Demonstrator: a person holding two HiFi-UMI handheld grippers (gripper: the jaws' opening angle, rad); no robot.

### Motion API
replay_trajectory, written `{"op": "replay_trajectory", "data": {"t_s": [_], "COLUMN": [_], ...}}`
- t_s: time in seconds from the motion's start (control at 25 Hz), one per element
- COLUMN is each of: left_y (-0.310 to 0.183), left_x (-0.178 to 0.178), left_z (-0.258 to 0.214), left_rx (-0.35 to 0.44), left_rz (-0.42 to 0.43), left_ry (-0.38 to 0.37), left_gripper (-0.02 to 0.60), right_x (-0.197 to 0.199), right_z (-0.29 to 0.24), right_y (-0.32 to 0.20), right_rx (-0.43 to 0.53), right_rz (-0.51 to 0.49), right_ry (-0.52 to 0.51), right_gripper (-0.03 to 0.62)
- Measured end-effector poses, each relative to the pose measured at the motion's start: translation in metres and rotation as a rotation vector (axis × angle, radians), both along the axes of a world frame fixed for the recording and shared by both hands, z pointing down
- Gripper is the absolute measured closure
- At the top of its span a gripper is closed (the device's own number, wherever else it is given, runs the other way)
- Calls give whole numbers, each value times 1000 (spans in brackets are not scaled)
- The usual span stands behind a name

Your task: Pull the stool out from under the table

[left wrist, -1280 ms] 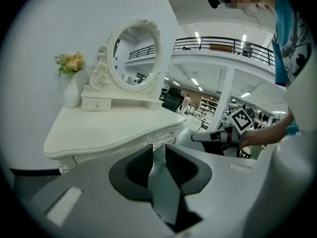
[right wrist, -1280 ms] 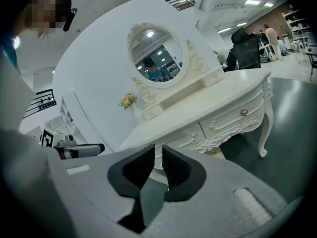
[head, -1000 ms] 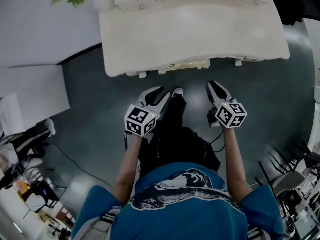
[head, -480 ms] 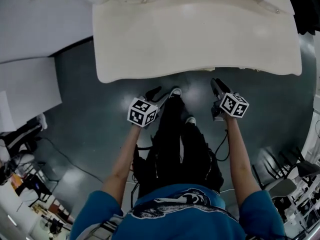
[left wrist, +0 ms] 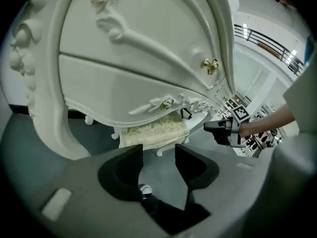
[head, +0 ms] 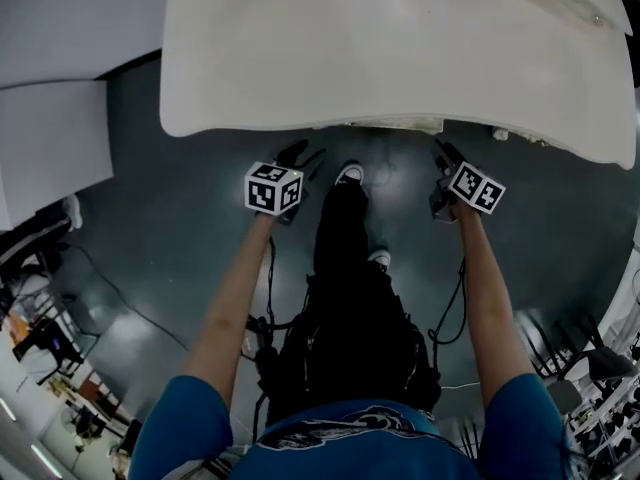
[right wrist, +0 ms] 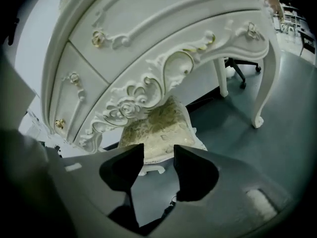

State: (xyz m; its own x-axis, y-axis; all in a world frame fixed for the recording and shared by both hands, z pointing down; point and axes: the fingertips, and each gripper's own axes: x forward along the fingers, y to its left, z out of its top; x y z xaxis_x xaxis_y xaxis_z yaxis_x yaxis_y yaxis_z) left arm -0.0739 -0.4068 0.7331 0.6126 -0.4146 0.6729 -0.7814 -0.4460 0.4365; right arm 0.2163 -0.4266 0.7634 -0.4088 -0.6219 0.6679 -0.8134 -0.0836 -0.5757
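The table [head: 380, 58] takes up more of the head view than a second ago. Its white top now spreads over the whole 12 o'clock half, so the person has bent lower and closer to it. The stool [right wrist: 158, 125] has not moved and sits fully tucked under the carved apron. Both gripper views show its brocade cushion and a short white leg at 12 o'clock from the jaws. From the head, only a pale sliver shows at the table's near edge.

The left gripper [head: 303, 156] and right gripper [head: 445, 154] have both come down from waist height to just short of that edge. The left is at 10 o'clock from the shoe [head: 350, 174] and the right is at 2 o'clock, each aimed under the top. Their jaws have just been opening and now stand apart with only floor and the far stool showing in the gap. Neither gripper holds or touches anything.

This looks like the reach before the grasp, and the pull has not begun. The two grippers seem set to take the seat from either side, left at its 9 o'clock edge and right at its 3 o'clock edge. They still need to go further in under the apron, and the low carved front leaves little room above the cushion, so a knock against it is the likely risk
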Motion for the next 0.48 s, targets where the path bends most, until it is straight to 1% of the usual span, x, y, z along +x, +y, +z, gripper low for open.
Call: {"op": "replay_trajectory", "data": {"t_s": [0.08, 0.12, 0.2, 0.28, 0.4, 0.48], "left_y": [-5, -6, -7, -10, -21, -33], "left_x": [-1, 5, 18, 22, 13, 11], "left_z": [14, 21, 34, 52, 80, 88], "left_rx": [5, 0, -20, -56, -100, -105], "left_rz": [-50, -84, -166, -262, -389, -433], "left_ry": [1, 15, 66, 130, 231, 289], "left_gripper": [370, 364, 360, 359, 310, 265], "right_x": [7, 18, 45, 63, 63, 55], "right_z": [16, 23, 34, 44, 59, 65], "right_y": [-3, -1, 2, -1, -13, -22], "right_rx": [7, 8, 7, 14, 39, 55], "right_rz": [-6, 3, 46, 103, 145, 131], "right_ry": [-5, -7, -21, -60, -143, -179], "right_gripper": [380, 372, 352, 341, 326, 302]}}
